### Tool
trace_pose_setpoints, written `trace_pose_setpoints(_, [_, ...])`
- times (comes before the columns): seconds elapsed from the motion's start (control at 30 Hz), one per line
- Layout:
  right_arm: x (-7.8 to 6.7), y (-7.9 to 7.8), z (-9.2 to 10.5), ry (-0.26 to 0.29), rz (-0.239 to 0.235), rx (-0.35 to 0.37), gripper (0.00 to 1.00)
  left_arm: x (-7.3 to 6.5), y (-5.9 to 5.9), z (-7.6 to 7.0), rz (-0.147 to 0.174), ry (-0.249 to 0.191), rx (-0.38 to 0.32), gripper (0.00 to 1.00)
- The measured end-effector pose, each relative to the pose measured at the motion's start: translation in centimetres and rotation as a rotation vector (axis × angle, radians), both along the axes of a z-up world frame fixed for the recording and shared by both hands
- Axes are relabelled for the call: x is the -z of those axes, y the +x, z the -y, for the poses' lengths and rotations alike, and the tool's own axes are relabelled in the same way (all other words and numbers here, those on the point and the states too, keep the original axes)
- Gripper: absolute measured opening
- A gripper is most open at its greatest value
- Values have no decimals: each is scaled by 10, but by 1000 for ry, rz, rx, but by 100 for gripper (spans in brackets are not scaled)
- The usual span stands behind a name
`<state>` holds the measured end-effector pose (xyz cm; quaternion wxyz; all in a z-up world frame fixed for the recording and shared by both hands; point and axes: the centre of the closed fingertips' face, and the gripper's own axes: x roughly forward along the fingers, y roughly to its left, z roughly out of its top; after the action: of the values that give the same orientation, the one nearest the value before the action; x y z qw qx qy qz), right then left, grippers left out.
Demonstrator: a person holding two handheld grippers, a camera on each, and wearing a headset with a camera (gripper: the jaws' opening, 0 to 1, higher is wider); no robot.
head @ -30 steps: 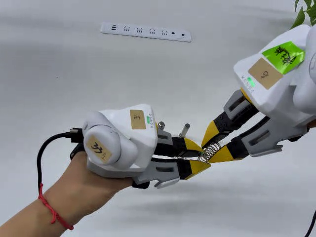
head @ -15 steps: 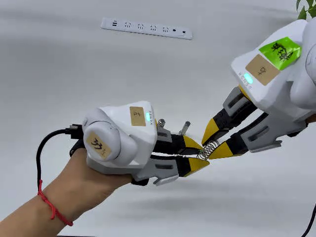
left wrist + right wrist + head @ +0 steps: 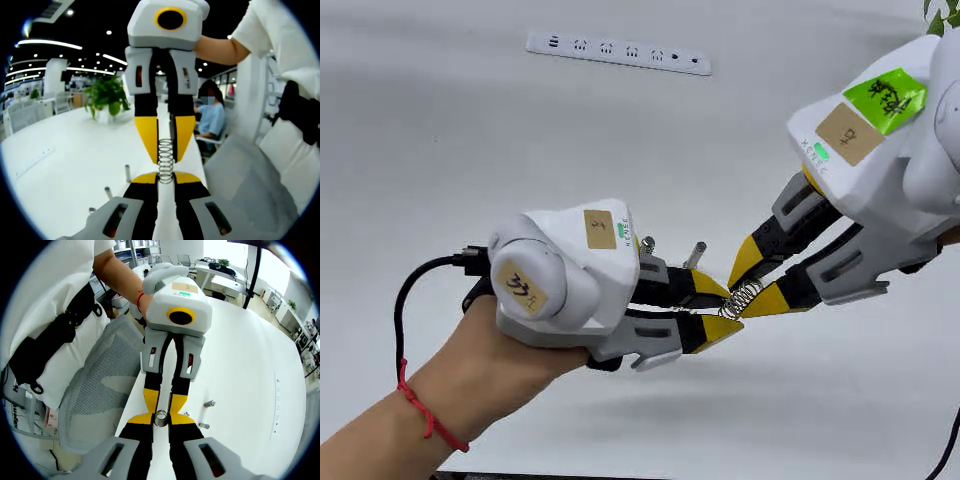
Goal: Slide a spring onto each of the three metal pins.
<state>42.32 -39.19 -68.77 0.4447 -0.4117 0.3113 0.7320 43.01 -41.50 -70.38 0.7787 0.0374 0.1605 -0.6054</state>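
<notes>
Above the near edge of the worktop (image 3: 440, 180) the spring (image 3: 742, 298) hangs in the air between two grippers that meet tip to tip. The right gripper (image 3: 160, 416) has its jaws drawn in narrow around the spring. In the right gripper view the coil shows end-on as a small ring, with a yellow tip touching it on either side. The left gripper (image 3: 165, 176), held in a hand (image 3: 495, 365) with a red cord at the wrist, points at it from the opposite side. Its jaws are also nearly closed. In the left gripper view the spring runs straight up from between this gripper's yellow tips into the gap between the right gripper's tips. The lower end of the coil sits right at the left tips, but I cannot tell whether they actually pinch it.

The metal pins (image 3: 107, 192) stand upright on the worktop in a short row, three of them in the left gripper view, to the left of the jaws and apart from the spring. In the head view two of them rise just behind the left gripper's body.

A white power strip (image 3: 618, 52) lies toward the far edge of the worktop. A grey mesh chair (image 3: 100, 390) stands at the near edge.
</notes>
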Motion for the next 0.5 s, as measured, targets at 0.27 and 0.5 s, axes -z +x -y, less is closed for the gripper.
trace_pose_setpoints(0.27, [0,-1,-2,0,-7,12,12,0,1,-3,-3,-5,-14,15])
trace_pose_setpoints(0.5, [-3,0,-3,11,-4,29,12,2,2,-12,-4,3,-38,19])
